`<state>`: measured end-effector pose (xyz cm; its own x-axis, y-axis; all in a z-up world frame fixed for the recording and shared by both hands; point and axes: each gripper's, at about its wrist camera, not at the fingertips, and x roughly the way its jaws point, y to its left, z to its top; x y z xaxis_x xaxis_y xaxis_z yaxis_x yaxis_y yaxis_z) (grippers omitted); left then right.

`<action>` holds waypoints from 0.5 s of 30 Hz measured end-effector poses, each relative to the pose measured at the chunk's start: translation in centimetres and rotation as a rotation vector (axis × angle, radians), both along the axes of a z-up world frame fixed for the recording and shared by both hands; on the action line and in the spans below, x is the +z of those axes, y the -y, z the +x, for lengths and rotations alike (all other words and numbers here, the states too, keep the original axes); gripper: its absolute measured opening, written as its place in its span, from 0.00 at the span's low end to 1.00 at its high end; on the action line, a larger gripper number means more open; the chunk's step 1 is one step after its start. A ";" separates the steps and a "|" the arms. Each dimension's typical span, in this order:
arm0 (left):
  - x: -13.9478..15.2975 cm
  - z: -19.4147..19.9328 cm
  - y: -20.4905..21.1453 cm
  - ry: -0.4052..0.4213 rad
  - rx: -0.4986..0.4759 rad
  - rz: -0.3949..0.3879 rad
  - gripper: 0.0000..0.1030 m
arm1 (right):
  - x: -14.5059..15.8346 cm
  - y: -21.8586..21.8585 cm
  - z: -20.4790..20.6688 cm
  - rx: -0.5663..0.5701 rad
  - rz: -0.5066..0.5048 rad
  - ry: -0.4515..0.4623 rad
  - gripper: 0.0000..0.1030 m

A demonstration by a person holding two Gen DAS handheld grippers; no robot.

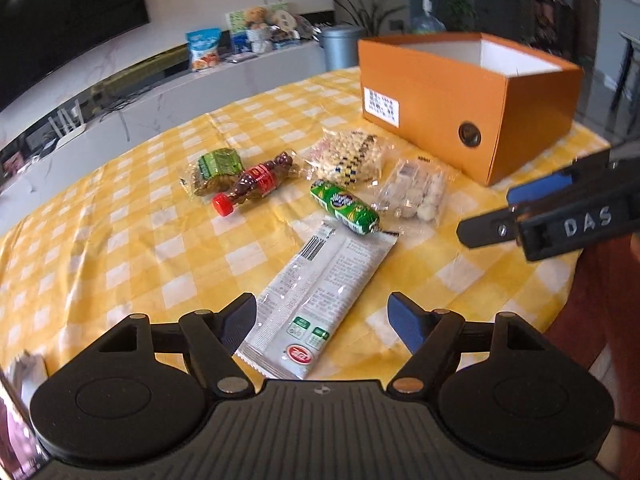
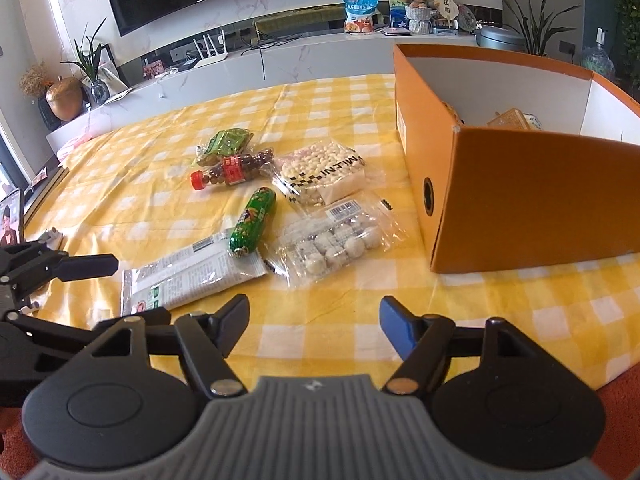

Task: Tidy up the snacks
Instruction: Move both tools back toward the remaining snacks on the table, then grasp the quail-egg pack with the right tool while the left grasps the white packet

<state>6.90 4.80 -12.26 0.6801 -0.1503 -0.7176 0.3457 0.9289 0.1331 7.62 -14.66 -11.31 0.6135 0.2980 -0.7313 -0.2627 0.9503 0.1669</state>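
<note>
**Both grippers spread above the snack pile**

The left gripper (image 1: 322,320) hangs over the near end of the grey packet (image 1: 320,300), fingers spread wide; the packet shows between them but the pads do not press it. The right gripper (image 2: 314,320) is also spread, with only bare yellow checked cloth (image 2: 320,300) between its fingers.

Seen from the right wrist, the snacks lie in a cluster at 11 to 12 o'clock of that gripper. The green roll (image 2: 253,222) rests with one end on the grey packet's far end. At 1 o'clock of the roll sits the clear bag of white balls (image 2: 340,240), and beyond it the peanut bag (image 2: 320,172). The bottle (image 2: 232,172) lies on its side at 11 o'clock of the roll, touching the green pouch (image 2: 226,144) behind it.

The orange box (image 2: 520,200) stands open at 2 o'clock, near the cluster, with something already inside.
</note>
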 end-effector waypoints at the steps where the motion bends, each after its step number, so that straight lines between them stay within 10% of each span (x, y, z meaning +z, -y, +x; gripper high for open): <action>1: -0.3 0.5 -0.2 -0.008 -0.014 0.008 0.86 | -0.1 -0.1 0.2 -0.002 0.001 -0.004 0.69; 15: -2.0 4.9 -1.3 -0.122 -0.138 -0.027 0.89 | -1.7 -1.0 2.5 -0.011 -0.006 -0.043 0.68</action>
<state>11.75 6.14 -14.28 0.5602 -0.2565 -0.7877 0.4818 0.8744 0.0579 10.13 -13.65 -12.96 0.5844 0.2868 -0.7591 -0.2449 0.9542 0.1720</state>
